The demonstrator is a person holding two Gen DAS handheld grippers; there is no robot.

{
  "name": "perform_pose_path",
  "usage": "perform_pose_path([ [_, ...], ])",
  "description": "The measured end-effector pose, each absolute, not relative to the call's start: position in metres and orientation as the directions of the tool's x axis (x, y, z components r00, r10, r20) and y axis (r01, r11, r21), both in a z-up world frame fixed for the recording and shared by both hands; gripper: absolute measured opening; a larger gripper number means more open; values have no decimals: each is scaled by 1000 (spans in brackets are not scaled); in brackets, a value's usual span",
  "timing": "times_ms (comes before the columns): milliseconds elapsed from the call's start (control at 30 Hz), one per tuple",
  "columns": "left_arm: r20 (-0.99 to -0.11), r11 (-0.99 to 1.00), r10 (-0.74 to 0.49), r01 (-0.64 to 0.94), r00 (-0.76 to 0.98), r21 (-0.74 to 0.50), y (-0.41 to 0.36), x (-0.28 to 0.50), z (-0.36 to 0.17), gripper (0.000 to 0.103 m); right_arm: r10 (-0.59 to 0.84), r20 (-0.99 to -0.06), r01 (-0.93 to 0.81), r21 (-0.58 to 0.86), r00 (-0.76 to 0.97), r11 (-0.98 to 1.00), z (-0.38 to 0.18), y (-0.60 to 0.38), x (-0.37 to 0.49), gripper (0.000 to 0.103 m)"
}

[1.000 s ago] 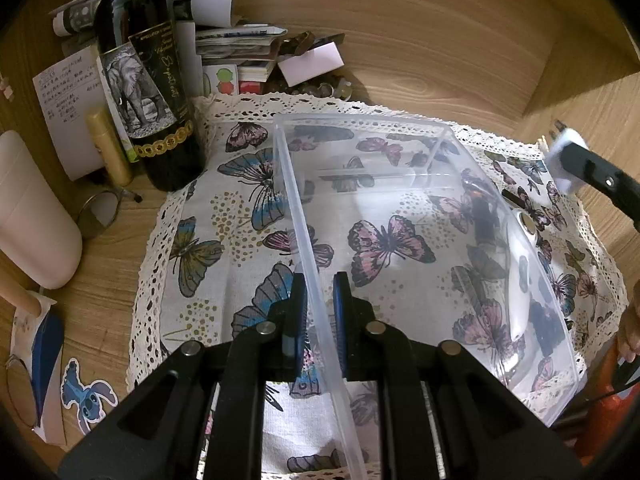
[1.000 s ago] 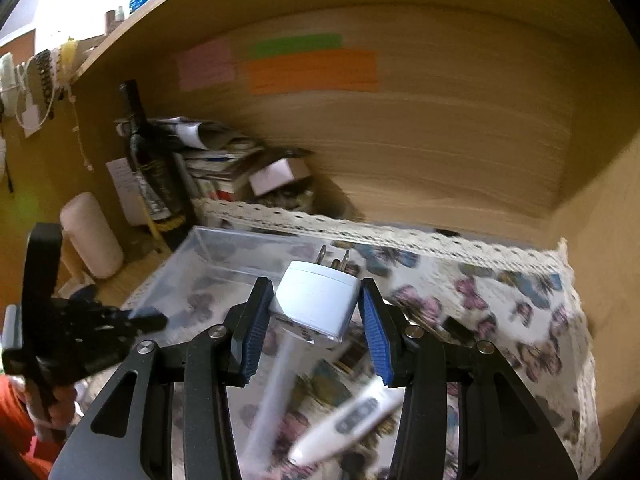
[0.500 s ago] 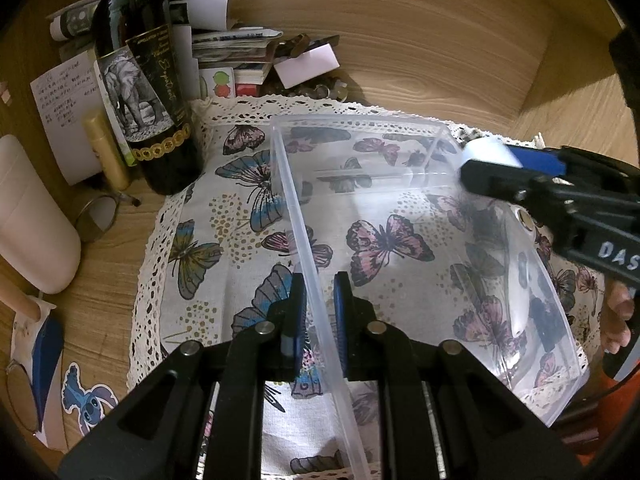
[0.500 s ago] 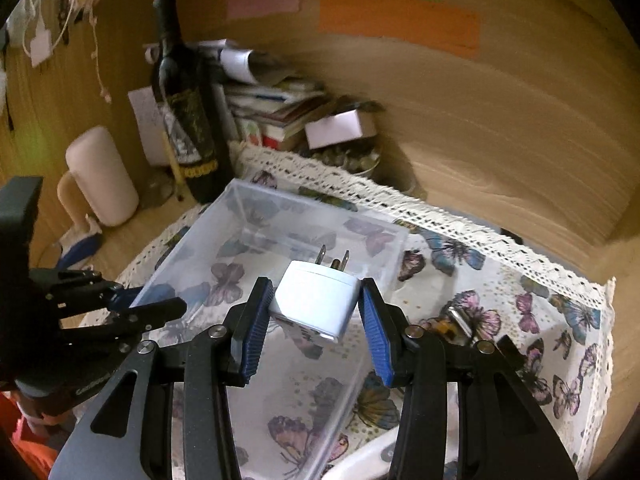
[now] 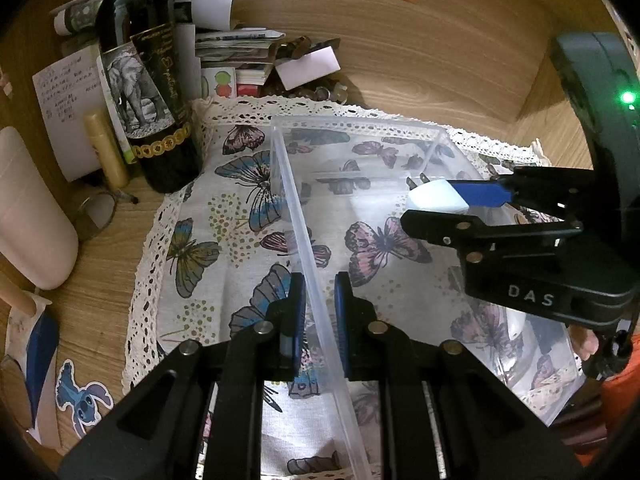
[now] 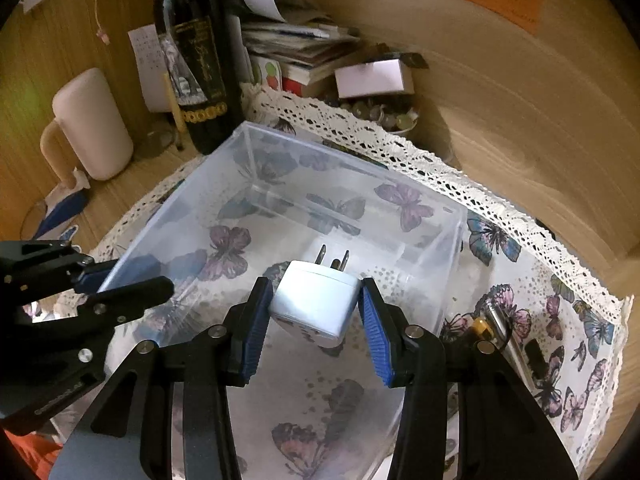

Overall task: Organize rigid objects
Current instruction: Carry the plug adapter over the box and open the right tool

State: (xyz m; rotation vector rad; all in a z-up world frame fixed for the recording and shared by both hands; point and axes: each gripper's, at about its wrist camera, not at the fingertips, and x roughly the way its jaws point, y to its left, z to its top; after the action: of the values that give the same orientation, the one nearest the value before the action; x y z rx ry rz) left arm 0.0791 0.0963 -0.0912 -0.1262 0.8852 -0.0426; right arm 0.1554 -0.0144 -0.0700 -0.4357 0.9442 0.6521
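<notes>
A clear plastic bin (image 5: 360, 148) (image 6: 248, 136) stands on a butterfly-print cloth (image 5: 200, 248). My left gripper (image 5: 318, 292) is shut on the bin's left wall (image 5: 296, 220); it also shows at the left of the right wrist view (image 6: 120, 284). My right gripper (image 6: 316, 304) is shut on a white plug adapter (image 6: 314, 300) with two prongs pointing forward, held above the inside of the bin. In the left wrist view the adapter (image 5: 436, 198) hangs over the bin's right half. The bin holds nothing that I can see.
A dark wine bottle (image 5: 148, 80) stands at the cloth's back left corner, with stacked books and papers (image 5: 236, 52) behind. A pale pink jug (image 6: 92, 124) is at the left. Small objects, one a metal tube (image 6: 500, 320), lie on the cloth right of the bin.
My right gripper has carried the plug adapter from the right side to over the inside of the bin and lower. My left gripper has kept its hold on the bin wall.
</notes>
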Motion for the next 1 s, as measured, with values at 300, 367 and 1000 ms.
perform_pose_path([
  [300, -770, 992, -90, -15, 632, -129, 97, 80, -91, 15, 343, -825, -673, -59, 448, 737, -58, -22, 150, 48],
  [367, -770, 992, -90, -16, 632, -129, 96, 80, -91, 15, 346, -812, -668, -71, 470, 741, -53, -24, 147, 50],
  [1000, -770, 992, -85, -15, 633, -122, 95, 79, -91, 15, 283, -715, -514, -123, 639, 849, -15, -101, 110, 67],
])
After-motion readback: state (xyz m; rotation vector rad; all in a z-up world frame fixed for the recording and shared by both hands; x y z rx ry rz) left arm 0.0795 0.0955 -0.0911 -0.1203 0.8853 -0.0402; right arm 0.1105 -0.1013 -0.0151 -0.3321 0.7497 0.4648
